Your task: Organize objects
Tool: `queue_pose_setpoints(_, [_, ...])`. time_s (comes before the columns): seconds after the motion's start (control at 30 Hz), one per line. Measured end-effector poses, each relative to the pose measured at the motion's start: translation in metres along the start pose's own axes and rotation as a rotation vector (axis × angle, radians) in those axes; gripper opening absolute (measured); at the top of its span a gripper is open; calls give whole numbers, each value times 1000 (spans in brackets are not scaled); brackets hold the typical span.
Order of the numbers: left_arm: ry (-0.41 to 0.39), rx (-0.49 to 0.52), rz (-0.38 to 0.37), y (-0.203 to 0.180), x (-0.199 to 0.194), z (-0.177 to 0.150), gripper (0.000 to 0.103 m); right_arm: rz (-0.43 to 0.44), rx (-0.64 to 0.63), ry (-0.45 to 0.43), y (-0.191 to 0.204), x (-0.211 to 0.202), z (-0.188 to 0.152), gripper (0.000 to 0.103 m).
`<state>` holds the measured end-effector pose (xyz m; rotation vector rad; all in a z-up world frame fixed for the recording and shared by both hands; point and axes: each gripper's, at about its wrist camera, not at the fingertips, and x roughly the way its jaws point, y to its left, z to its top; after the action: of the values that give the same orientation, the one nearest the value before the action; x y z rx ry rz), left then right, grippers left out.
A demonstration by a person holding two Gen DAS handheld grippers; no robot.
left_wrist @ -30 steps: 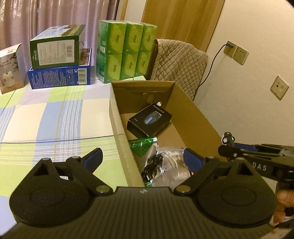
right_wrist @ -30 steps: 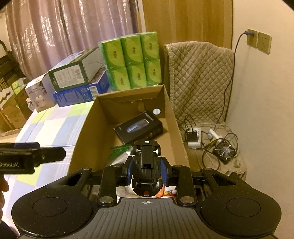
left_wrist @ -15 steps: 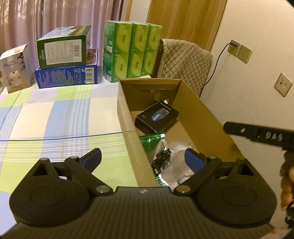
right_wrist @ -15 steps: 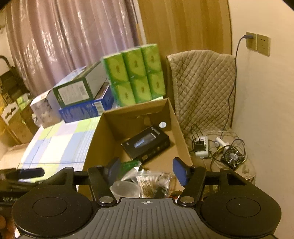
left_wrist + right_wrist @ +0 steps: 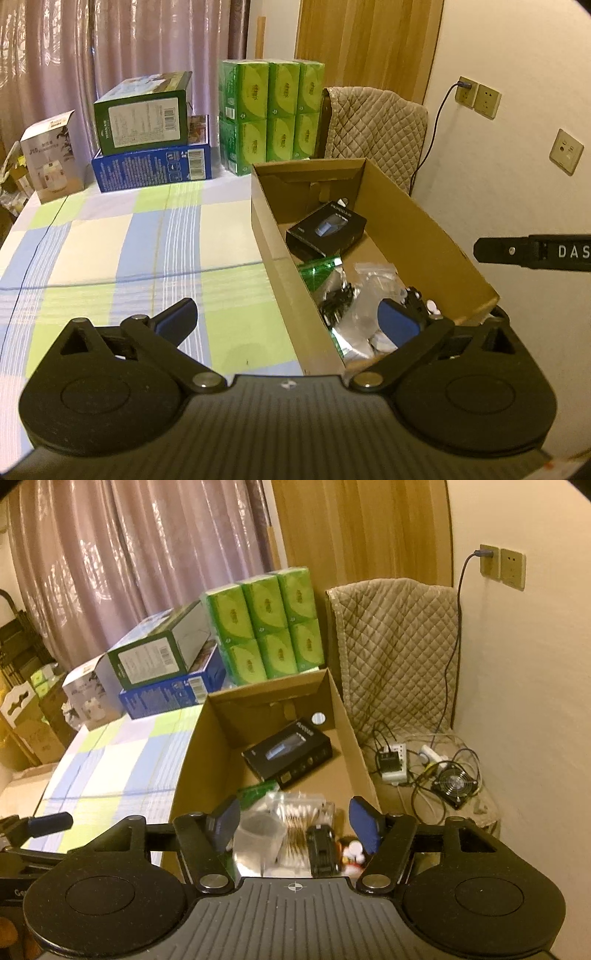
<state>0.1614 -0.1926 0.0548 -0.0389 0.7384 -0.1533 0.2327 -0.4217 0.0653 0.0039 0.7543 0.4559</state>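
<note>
Legible markings:
- "DAS", white capitals, on the black gripper arm point(image 5: 535, 253) entering from the right edge of the left wrist view.
- "J18" followed by unreadable characters, on the white appliance carton point(image 5: 50, 158).
- Barcodes on the green carton point(image 5: 142, 118) and blue carton point(image 5: 155, 168); digits too small.
- Lettering on the black product box point(image 5: 327, 229): illegible.

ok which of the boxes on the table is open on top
The brown cardboard box at the table's right edge: open-topped, with items visible inside. The green box, blue box and white box look closed.
</note>
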Motion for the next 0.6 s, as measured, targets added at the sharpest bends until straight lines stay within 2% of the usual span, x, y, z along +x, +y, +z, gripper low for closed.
queue_pose_setpoints(0.33, [55,-49,-1,-1,-33,-19,102,-25,-34,42,18,-30,-33,68])
queue_pose_setpoints(0.6, [51,-50,32,-9,-60,-36,102,-33,-23,57,19,-51,-58,69])
